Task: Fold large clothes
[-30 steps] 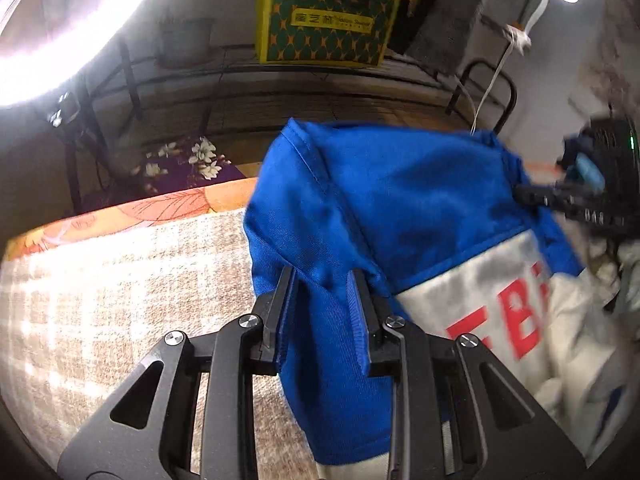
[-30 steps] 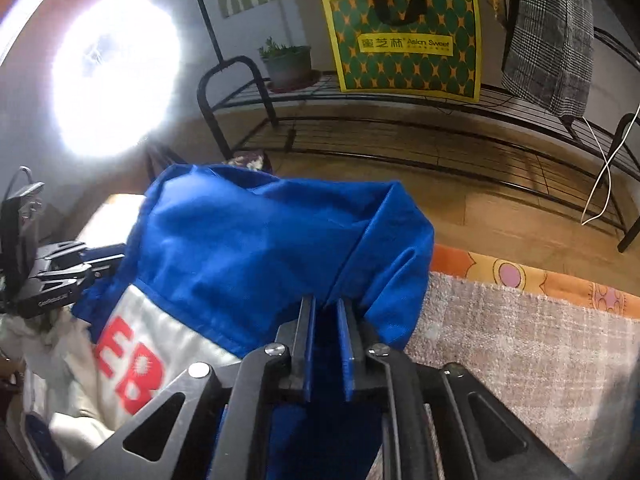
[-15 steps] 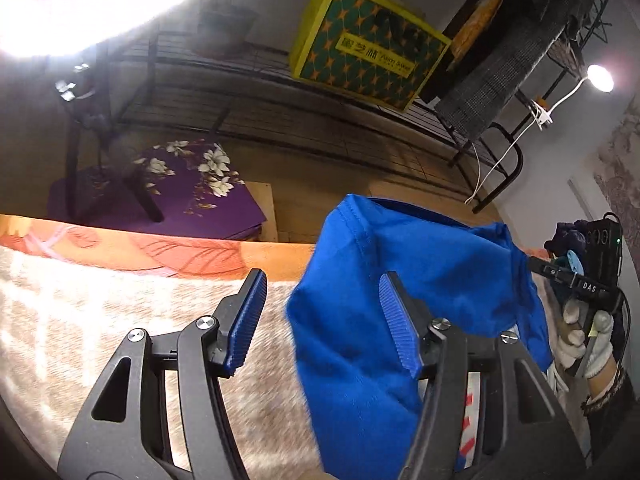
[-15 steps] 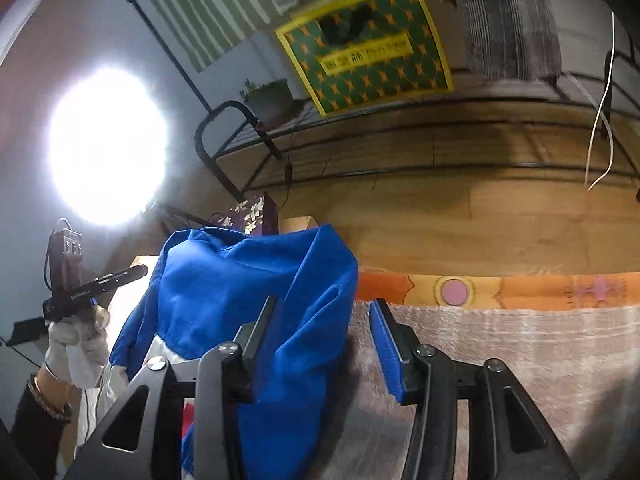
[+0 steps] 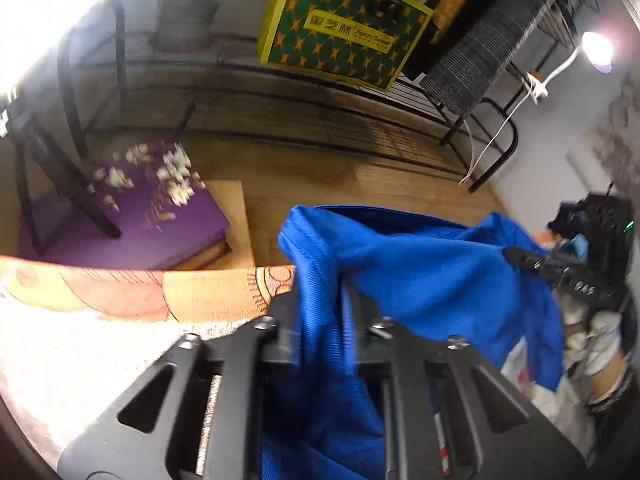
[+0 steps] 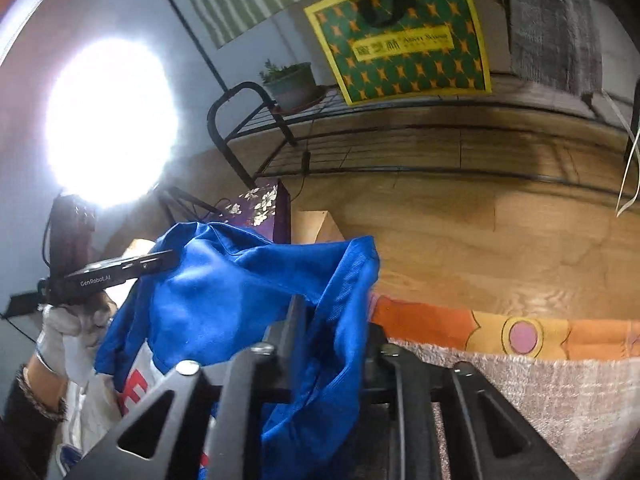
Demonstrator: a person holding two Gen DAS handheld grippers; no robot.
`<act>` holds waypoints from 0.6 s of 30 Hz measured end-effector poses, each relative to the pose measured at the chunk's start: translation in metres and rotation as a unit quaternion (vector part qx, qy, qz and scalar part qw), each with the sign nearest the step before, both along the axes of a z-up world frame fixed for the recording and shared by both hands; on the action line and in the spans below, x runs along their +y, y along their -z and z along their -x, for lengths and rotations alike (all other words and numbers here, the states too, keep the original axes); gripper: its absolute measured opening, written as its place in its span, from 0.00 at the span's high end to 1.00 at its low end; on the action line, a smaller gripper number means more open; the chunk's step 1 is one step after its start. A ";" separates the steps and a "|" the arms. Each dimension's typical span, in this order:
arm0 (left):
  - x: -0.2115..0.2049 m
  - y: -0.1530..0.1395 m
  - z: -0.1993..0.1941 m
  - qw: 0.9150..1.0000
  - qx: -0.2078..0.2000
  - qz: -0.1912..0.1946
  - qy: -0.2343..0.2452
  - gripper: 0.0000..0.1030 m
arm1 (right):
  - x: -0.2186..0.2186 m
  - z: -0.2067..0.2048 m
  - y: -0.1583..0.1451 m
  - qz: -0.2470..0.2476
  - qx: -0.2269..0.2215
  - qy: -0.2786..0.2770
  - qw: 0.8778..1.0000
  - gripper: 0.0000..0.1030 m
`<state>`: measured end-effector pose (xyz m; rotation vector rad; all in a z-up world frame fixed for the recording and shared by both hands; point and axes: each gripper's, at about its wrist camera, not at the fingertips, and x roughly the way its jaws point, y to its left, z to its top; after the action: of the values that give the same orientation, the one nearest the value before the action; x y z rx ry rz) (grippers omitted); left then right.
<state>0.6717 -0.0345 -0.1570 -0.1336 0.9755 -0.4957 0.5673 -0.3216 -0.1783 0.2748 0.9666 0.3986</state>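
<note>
Now both tools (closing) pinch the blue garment (image 5: 420, 272).

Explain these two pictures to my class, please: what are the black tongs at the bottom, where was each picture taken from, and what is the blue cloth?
There is no robot here. A person holds a two-fingered black gripper in each hand, and each gripper carries a small wide-angle camera that looks along its fingers. One picture comes from the left gripper, the other from the right gripper.

Each camera also catches the other gripper at the edge of its picture, held in a gloved hand.

The blue cloth is a large garment, blue with a white part bearing red letters. Both grippers are closing on a bunched fold of it and hold it up over a checked cover with an orange patterned border.

Behind are a wooden floor, a black wire rack and a green and yellow bag.
</note>
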 end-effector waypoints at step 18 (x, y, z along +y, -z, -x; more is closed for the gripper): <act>0.018 -0.129 0.110 0.994 -0.108 0.030 -0.016 0.99 | 0.023 0.085 -0.137 0.056 -0.107 0.015 0.993 0.99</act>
<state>0.5622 -0.0165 -0.0280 -0.1449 0.7461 -0.4995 0.4820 -0.2985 -0.0417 0.1408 0.7696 0.3387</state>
